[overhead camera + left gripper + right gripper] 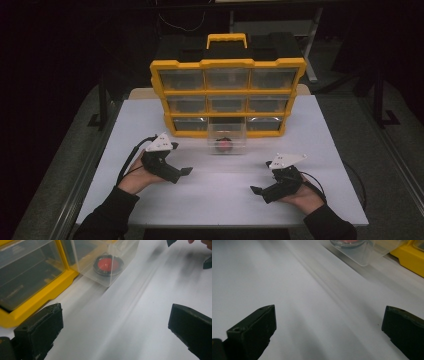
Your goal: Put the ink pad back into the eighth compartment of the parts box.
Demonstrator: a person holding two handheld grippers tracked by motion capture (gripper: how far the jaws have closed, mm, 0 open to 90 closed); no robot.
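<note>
Clear plastic drawer (pixel 227 138) pulled out from bottom middle of yellow drawer cabinet (pixel 228 95), red round disc with black rim (pixel 108 264) inside. Left gripper (pixel 181 173), right gripper (pixel 259 190): fingers wide open, empty, above white desk (pixel 220 195). Disc probably light, stiff, smooth; take by rim.

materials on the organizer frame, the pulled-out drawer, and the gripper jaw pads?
Organizer frame: looks like moulded plastic, glossy yellow, soft highlights on the edges.
Drawer: clear, rigid-looking plastic; the red-and-black disc shows through its walls.
Left gripper jaw pads: matte black, rough, chipped edges; probably dense foam or rubber, hard to tell.
</note>
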